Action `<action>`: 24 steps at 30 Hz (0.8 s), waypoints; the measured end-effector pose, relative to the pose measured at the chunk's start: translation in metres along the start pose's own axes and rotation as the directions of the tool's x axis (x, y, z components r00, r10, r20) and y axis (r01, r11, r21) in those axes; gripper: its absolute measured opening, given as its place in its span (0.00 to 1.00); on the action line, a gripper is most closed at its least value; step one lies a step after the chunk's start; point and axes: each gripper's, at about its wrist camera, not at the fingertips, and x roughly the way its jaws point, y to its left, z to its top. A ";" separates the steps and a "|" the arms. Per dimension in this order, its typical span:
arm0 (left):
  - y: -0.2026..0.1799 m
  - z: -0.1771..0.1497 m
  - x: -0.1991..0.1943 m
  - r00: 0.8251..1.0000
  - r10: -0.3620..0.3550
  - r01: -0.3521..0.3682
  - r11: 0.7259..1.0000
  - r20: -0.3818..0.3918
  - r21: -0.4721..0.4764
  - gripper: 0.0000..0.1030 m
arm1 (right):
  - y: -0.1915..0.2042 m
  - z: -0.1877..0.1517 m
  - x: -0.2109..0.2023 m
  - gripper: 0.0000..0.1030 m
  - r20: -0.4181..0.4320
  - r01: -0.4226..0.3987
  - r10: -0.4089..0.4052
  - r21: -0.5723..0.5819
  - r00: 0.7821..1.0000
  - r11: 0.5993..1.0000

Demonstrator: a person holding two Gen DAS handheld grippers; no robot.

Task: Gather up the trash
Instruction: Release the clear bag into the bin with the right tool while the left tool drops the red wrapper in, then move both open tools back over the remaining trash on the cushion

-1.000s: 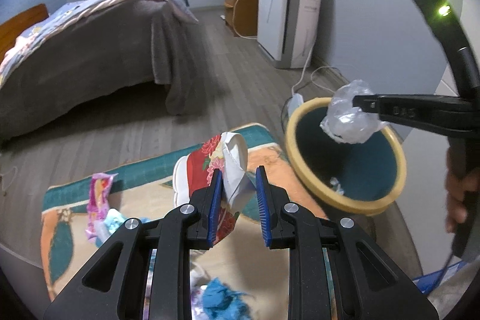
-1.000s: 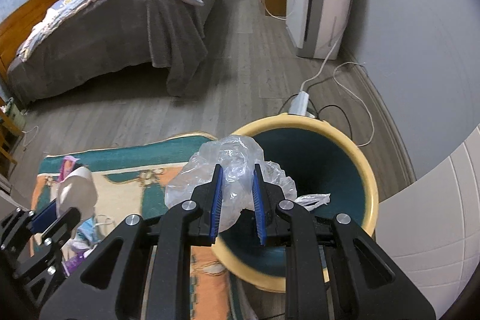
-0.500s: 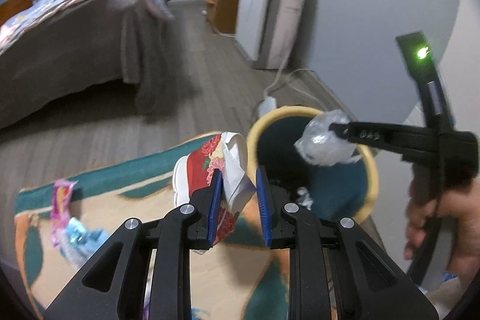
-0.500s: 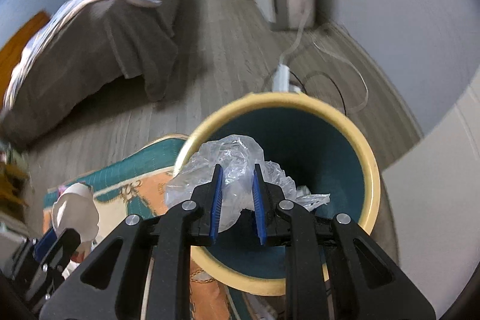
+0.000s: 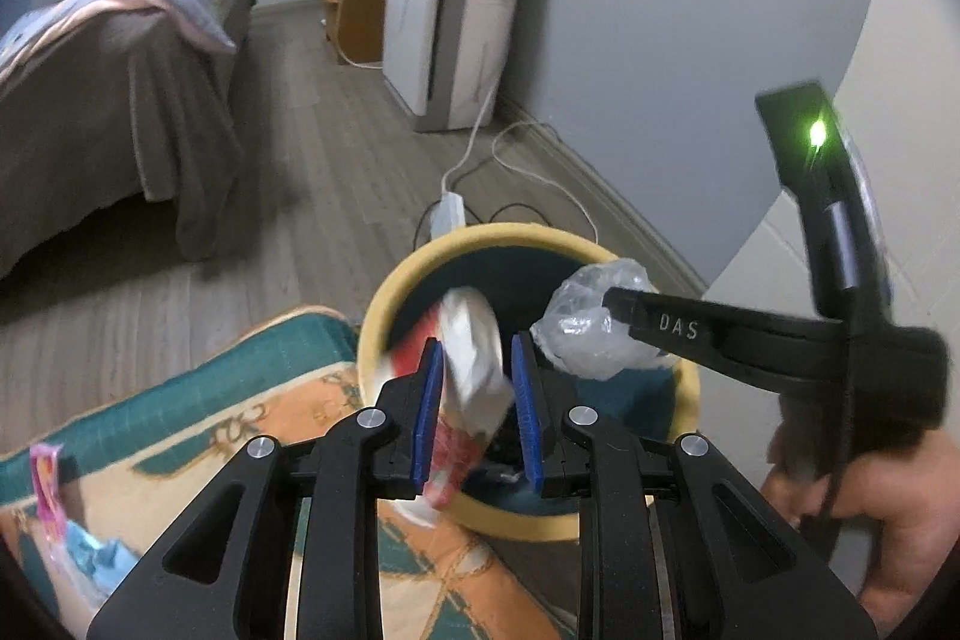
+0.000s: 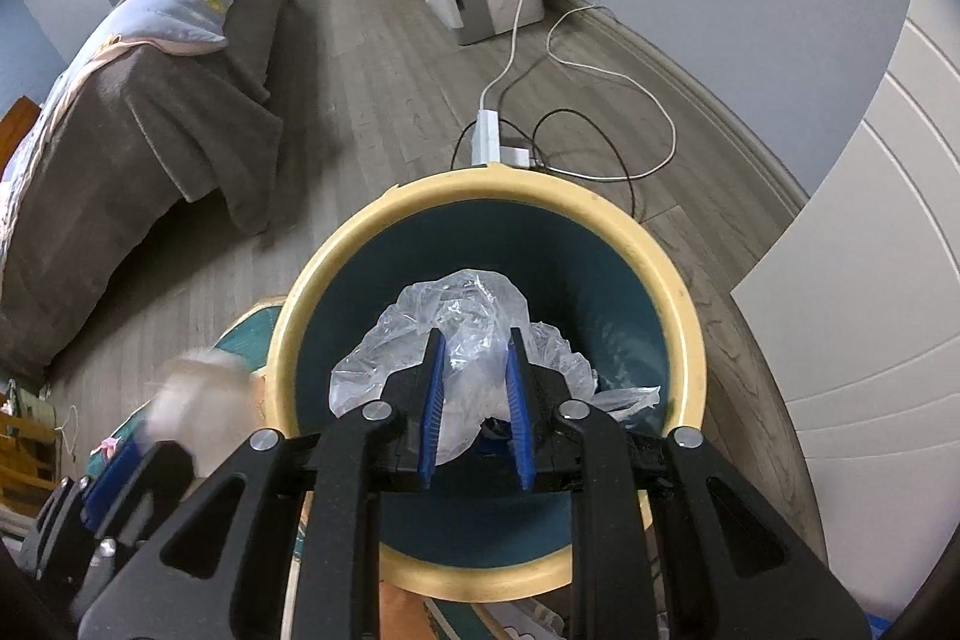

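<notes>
A yellow-rimmed teal bin (image 5: 510, 235) (image 6: 480, 184) stands on the floor at the rug's corner. My left gripper (image 5: 477, 343) holds a red-and-white paper cup (image 5: 474, 364) over the bin's near-left rim. Its jaws are opening; the cup, blurred, still sits between the pads. My right gripper (image 6: 474, 340) is shut on a crumpled clear plastic bag (image 6: 456, 316) hanging over the bin's mouth. In the left wrist view that bag (image 5: 588, 334) hangs from the right gripper (image 5: 609, 301), held by a hand (image 5: 870, 520). In the right wrist view the cup (image 6: 198, 400) is a blur at lower left.
A patterned rug (image 5: 240, 430) carries a pink wrapper (image 5: 45, 484) and a blue one (image 5: 90, 550). A power strip (image 6: 486, 136) with cables lies just behind the bin. A bed (image 5: 90, 100) is at left, a white appliance (image 5: 444, 22) by the wall, a white panel (image 6: 870, 280) at right.
Both grippers have moved over the bin: the cup now hangs above its rim instead of the rug, and the bag sits lower, centred over the opening. The right gripper has rolled.
</notes>
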 end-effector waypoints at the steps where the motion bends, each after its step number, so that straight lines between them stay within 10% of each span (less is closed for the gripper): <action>1: -0.002 0.000 0.002 1.000 0.006 -0.006 1.000 -0.005 0.005 0.30 | -0.001 0.000 -0.001 0.21 0.003 0.006 -0.006 -0.002 1.000 1.000; 18: 0.043 -0.021 -0.044 0.982 0.190 -0.188 0.979 0.012 -0.077 0.87 | 0.033 -0.007 -0.036 0.89 0.041 -0.004 0.008 -0.093 0.999 0.996; 24: 0.081 -0.040 -0.091 0.953 0.302 -0.296 0.940 0.008 -0.171 0.92 | 0.067 -0.020 -0.059 0.94 0.071 0.015 -0.001 -0.188 0.997 0.982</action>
